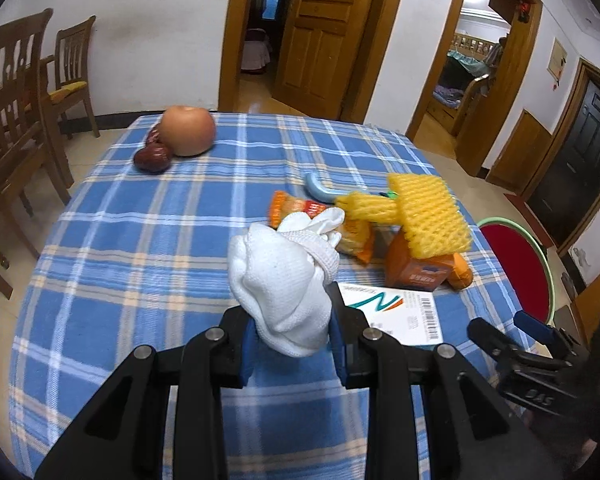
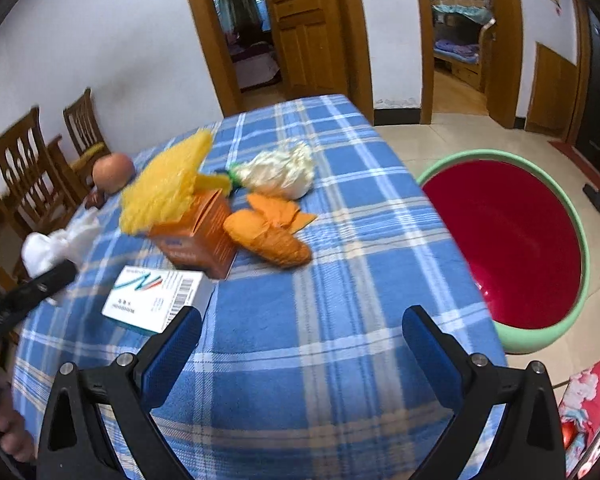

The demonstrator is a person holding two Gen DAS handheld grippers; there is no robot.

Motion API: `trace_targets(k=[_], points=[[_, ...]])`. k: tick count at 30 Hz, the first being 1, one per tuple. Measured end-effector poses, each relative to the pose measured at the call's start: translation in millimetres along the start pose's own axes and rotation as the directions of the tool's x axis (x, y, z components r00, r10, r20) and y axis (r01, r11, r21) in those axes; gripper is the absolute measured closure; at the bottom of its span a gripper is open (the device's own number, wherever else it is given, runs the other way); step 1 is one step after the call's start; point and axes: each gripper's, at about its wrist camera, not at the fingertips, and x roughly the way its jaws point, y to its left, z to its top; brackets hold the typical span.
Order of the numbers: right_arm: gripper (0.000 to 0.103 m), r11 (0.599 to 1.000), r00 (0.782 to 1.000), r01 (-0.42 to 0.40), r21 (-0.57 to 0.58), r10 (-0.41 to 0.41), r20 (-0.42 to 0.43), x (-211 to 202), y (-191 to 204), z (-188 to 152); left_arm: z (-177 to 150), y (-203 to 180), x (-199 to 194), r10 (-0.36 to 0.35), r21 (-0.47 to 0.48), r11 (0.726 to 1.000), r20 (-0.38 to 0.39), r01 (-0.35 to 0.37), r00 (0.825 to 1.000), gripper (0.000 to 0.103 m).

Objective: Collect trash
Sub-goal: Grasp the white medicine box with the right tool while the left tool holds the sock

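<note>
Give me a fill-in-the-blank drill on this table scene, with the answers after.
1. The left gripper is shut on a white ____.
2. The right gripper holds ____.
3. The yellow foam net rests on an orange ____.
4. The basin is red inside with a ____ rim.

Answers: cloth; nothing; box; green

Two fisheye wrist cameras look steeply down along their own fingers at a blue plaid tablecloth (image 1: 140, 264), from close above its near edge. The left view faces the far wall and open doorways, its gripper (image 1: 292, 344) at bottom centre. The right view, set further right, takes in a red basin (image 2: 508, 240) at frame right. Both share the orange box (image 1: 414, 268) and yellow foam net (image 2: 160, 192).
</note>
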Motion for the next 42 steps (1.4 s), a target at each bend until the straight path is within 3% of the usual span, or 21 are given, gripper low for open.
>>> trace_targets(k=[11, 19, 29, 42], points=[[0.001, 0.993, 1.0, -0.01, -0.121, 0.008, -0.023, 11.8, 43.1, -11.6, -10.4, 36.4, -10.3, 0.042, -0.058, 0.997, -0.001, -0.042, 0.999, 0.073], [0.001, 0.979, 0.993, -0.12, -0.167, 0.117, -0.028, 7.7, 74.7, -17.0, -16.4, 54.5, -17.9, 0.059, -0.086, 0.995, 0.005, -0.058, 0.998, 0.073], [0.001, 0.95, 0.966, -0.257, -0.175, 0.248, -0.071, 9.4, 100.4, -17.8, -22.1, 71.4, -26.9, 0.072, -0.122, 0.99, 0.011, -0.07, 0.997, 0.073], [0.001, 0.926, 0.948, -0.317, -0.206, 0.31, -0.066, 4.1, 119.9, -15.1, -26.9, 81.6, -29.0, 0.079, -0.145, 0.986, 0.012, -0.076, 0.997, 0.073]])
